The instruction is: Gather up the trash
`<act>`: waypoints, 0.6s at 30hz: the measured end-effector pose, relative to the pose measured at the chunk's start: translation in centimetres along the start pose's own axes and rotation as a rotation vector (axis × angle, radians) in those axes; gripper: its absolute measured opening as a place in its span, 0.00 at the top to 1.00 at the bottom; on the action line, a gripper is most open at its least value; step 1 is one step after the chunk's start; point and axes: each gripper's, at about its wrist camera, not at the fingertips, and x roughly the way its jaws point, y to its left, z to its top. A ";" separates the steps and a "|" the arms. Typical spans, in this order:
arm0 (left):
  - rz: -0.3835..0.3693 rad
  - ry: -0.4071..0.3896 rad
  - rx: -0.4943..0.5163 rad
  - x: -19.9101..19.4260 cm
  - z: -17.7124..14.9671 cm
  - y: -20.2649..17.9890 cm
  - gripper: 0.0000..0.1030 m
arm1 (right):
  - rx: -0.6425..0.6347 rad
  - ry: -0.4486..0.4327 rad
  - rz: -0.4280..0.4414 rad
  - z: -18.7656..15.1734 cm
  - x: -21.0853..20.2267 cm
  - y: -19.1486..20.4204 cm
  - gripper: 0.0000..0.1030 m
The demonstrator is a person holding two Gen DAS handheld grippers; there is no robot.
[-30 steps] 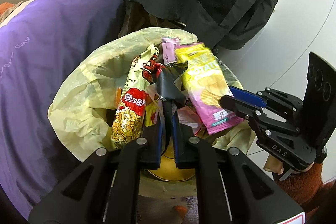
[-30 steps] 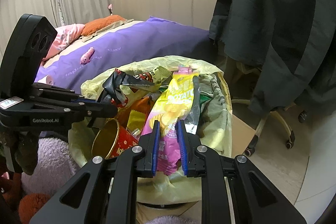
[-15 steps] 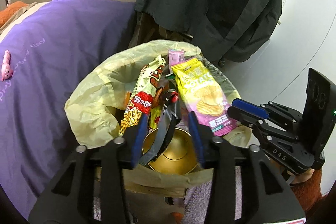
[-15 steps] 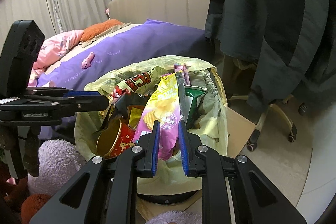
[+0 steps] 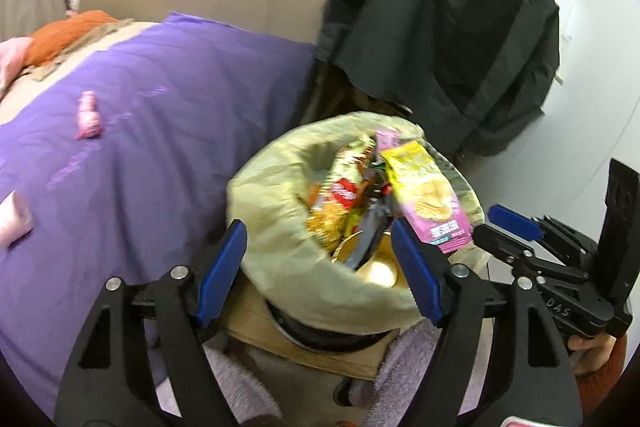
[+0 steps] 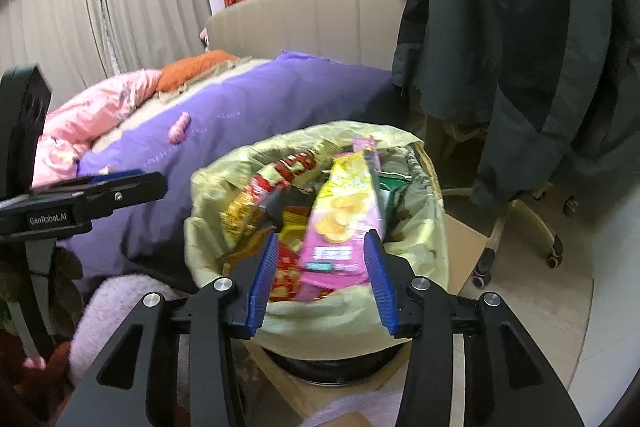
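Left wrist view shows the left gripper (image 5: pixel 320 267) with jaws that have just been opening, now spread wide above the bin (image 5: pixel 352 227), nothing between the pads, while the black wrapper (image 5: pixel 372 227) lies in the bag among other packets over a gold cup (image 5: pixel 376 271). Right wrist view shows the right gripper (image 6: pixel 324 275), jaws also just opening and apart, with the pink chip bag (image 6: pixel 340 223) lying loose between them in the bin beside the purple bed (image 6: pixel 240 131).

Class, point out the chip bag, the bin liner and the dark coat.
chip bag (image 6: pixel 340 223): right wrist view, its printed front.
bin liner (image 5: pixel 268 195): left wrist view, its folded rim.
dark coat (image 6: pixel 520 27): right wrist view, its body.
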 end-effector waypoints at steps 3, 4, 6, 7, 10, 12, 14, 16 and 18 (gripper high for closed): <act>0.039 -0.042 -0.021 -2.7 -1.2 1.3 0.31 | 0.011 -0.028 0.007 -0.5 -1.4 1.9 0.59; 0.054 -0.056 -0.020 -3.7 -1.6 1.8 0.31 | 0.009 -0.034 0.006 -0.6 -1.9 2.4 0.59; 0.093 -0.084 -0.005 -5.9 -2.5 2.3 0.31 | 0.005 -0.045 0.008 -1.1 -2.9 4.1 0.59; 0.113 -0.102 0.010 -7.1 -3.0 2.5 0.31 | 0.004 -0.050 0.014 -1.3 -3.3 4.7 0.59; 0.154 -0.149 0.040 -10.2 -4.4 2.8 0.31 | 0.001 -0.071 0.026 -1.9 -4.9 7.0 0.59; 0.193 -0.169 0.055 -12.0 -5.6 3.0 0.31 | -0.014 -0.084 0.034 -2.3 -5.9 8.6 0.59; 0.235 -0.177 0.047 -13.1 -6.7 3.3 0.31 | -0.028 -0.094 0.041 -2.5 -6.6 9.7 0.59; 0.279 -0.182 0.019 -14.3 -7.9 4.1 0.31 | -0.051 -0.104 0.046 -2.7 -7.4 11.1 0.54; 0.317 -0.187 -0.016 -15.3 -9.1 5.0 0.31 | -0.069 -0.117 0.059 -3.0 -8.0 12.5 0.50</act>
